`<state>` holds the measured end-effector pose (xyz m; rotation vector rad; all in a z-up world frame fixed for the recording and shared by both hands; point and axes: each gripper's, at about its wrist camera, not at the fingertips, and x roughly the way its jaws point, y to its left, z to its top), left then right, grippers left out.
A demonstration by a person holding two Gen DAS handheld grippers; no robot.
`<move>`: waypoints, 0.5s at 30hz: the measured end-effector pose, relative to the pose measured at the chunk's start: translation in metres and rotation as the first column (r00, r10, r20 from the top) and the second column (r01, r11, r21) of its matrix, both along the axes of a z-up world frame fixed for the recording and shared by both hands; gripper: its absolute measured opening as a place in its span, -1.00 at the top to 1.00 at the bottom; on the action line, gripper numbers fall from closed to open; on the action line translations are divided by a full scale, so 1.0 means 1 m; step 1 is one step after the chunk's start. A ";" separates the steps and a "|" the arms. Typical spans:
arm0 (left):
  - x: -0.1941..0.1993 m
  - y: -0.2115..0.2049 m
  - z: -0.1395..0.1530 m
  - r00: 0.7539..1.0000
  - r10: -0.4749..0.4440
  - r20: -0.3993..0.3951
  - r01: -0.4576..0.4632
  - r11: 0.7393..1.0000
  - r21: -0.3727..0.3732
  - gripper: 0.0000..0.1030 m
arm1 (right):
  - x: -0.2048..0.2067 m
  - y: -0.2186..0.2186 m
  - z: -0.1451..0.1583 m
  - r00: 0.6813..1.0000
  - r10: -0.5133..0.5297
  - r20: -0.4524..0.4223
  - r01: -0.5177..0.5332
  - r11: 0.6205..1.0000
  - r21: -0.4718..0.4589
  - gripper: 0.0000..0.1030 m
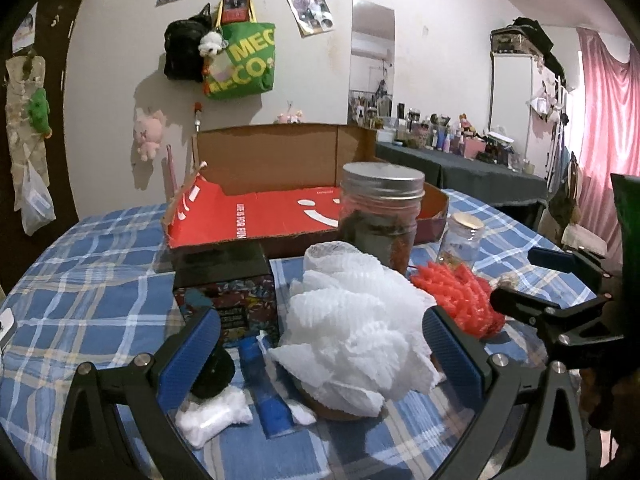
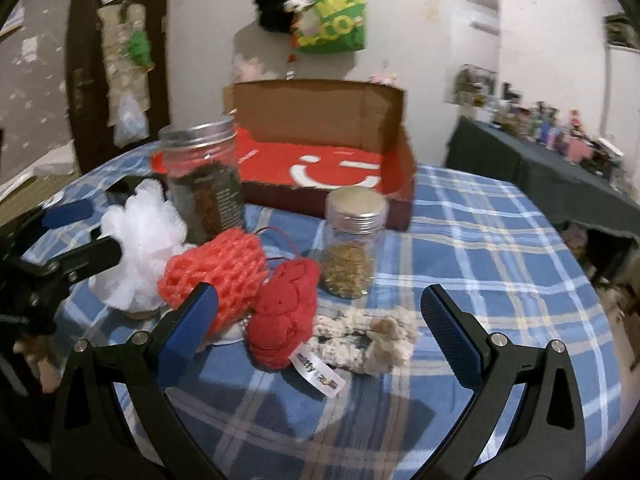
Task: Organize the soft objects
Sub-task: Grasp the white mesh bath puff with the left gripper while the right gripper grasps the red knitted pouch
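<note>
Item 1: my left tongs (image 1: 320, 356), spread wide, bracketing the white foam net (image 1: 356, 320) on the plaid-covered bench (image 1: 100, 280); pads not yet touching it.
Item 2: my right tongs (image 2: 320, 332), also spread, empty, hovering over the red knitted piece (image 2: 284, 320) and the beige crocheted piece (image 2: 368, 340).
Item 3: orange foam net (image 2: 216, 272), touching both the white net and the red piece.
Item 4: open red-lined cardboard box (image 2: 320, 160) behind two lidded jars; likely destination.
Step in hand: approach for pickup. Next move calls for closing gently on the white net, which should compress easily, then lifting clear of the tall jar (image 1: 380, 216).
</note>
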<state>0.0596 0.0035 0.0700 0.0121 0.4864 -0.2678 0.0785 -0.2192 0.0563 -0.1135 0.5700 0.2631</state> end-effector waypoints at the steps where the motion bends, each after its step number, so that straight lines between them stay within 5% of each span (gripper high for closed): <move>1: 0.002 0.001 -0.001 1.000 -0.002 -0.007 0.002 1.000 0.001 -1.00 | 0.002 0.000 -0.001 1.000 0.016 -0.007 -0.016 1.000 -0.005 -0.95; 5: 0.010 -0.002 -0.006 0.999 -0.012 -0.030 0.012 1.000 0.006 -0.87 | 0.014 0.001 -0.008 0.991 0.106 -0.079 -0.104 0.994 0.027 -0.48; 7: 0.012 -0.006 -0.009 0.999 -0.027 -0.044 0.028 1.000 0.008 -0.61 | 0.018 0.000 -0.010 0.984 0.139 -0.108 -0.133 0.989 0.064 -0.25; 9: 0.013 -0.010 -0.011 0.996 -0.060 -0.062 0.061 0.998 0.005 -0.36 | 0.019 -0.001 -0.012 0.976 0.172 -0.134 -0.159 0.982 0.101 0.30; 15: 0.007 -0.017 -0.011 0.990 -0.121 -0.073 0.121 0.993 -0.001 0.10 | 0.013 -0.005 -0.013 0.979 0.150 -0.135 -0.133 0.983 0.129 0.41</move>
